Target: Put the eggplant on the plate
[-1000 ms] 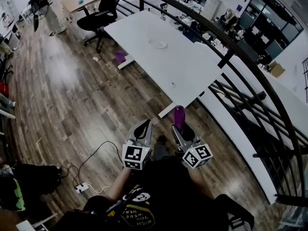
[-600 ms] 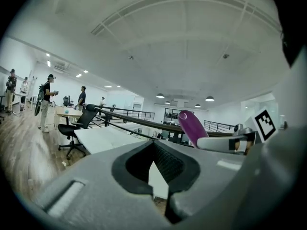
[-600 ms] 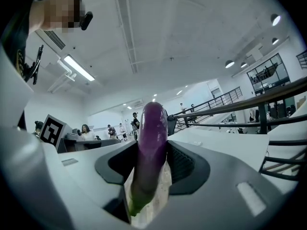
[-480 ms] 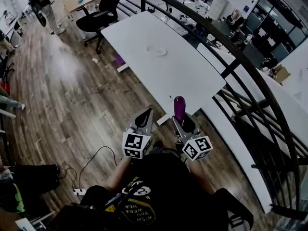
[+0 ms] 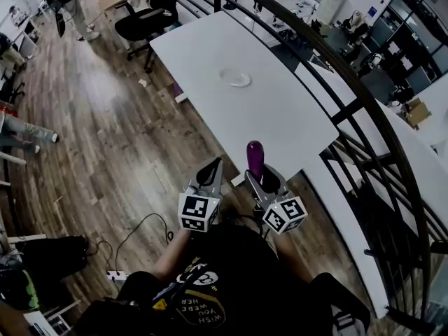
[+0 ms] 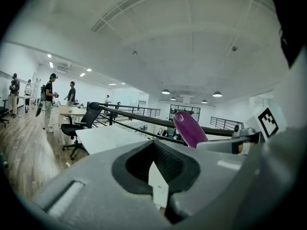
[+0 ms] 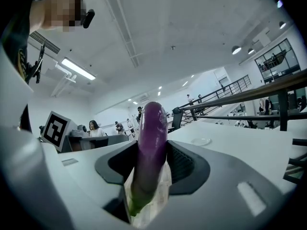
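From the head view, the person holds two tools out in front over the wood floor [image 5: 105, 138], close to the near end of a long white bench [image 5: 280, 114]. The right hand-held gripper [image 5: 259, 182] is clenched on the eggplant [image 5: 255, 161], which is purple and sticks out past the jaws, toward the bench. The left hand-held gripper [image 5: 213, 164] is just beside it, with its jaws together and nothing in them. The plate [image 5: 235, 78] lies farther up the bench, well apart from the eggplant. A dark railing [image 5: 350, 89] runs along the far side of the bench, a black chair [image 5: 143, 19] stands past its far end, and a cable [image 5: 133, 233] lies on the floor. In the left gripper view, the left hand-held gripper [image 6: 154, 143] has its jaws closed and empty. The eggplant [image 6: 189, 128] shows to the right, held up in the air by the other tool, and the bench [image 6: 110, 135] and chair [image 6: 81, 121] are ahead. In the right gripper view, the right hand-held gripper [image 7: 152, 152] squeezes the eggplant [image 7: 152, 123] between its black pads, with the green stem end deep in the jaws and the round purple end sticking up and out. The plate [image 7: 200, 141] sits on the bench [image 7: 240, 152] ahead on the right, bare, and the railing [image 7: 268, 87] is behind it.
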### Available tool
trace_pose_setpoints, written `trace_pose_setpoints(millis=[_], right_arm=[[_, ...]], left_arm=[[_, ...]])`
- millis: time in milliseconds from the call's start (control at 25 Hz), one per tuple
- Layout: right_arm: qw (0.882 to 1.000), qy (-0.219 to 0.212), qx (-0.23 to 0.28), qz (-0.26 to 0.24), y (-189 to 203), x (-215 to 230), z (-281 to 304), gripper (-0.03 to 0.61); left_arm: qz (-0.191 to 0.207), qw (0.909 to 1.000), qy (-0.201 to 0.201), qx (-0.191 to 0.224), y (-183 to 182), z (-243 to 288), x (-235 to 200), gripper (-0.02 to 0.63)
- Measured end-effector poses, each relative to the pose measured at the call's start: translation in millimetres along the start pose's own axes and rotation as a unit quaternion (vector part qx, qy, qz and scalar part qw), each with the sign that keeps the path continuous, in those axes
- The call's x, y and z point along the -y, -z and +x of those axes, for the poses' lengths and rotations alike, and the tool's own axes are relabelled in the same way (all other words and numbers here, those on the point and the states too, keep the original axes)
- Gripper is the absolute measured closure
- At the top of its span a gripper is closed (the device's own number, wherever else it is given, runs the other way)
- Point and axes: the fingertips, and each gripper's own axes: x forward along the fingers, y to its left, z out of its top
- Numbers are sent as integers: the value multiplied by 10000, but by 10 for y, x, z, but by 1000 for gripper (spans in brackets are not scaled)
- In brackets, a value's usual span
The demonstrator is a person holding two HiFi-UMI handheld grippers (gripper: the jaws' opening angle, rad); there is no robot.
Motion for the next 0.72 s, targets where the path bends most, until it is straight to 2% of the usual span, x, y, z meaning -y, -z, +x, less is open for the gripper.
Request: trace_pose_setpoints(millis=[280, 560, 640, 720], right_arm=[[9998, 169, -78, -11, -98, 317, 897, 387], [9989, 462, 6, -108, -668, 589, 1793, 387], [9984, 537, 66, -135, -686, 649, 2040, 387], [9981, 576, 71, -222, -608, 586, 1942, 387]], left_arm=[[-73, 9999, 132, -11, -139, 606, -708, 609], [36, 9984, 570, -45, -687, 1371, -1362, 609], [-3, 9973, 725, -96, -690, 1549, -1567, 609], [-89, 9960, 861, -204, -592, 1477, -1480, 609]])
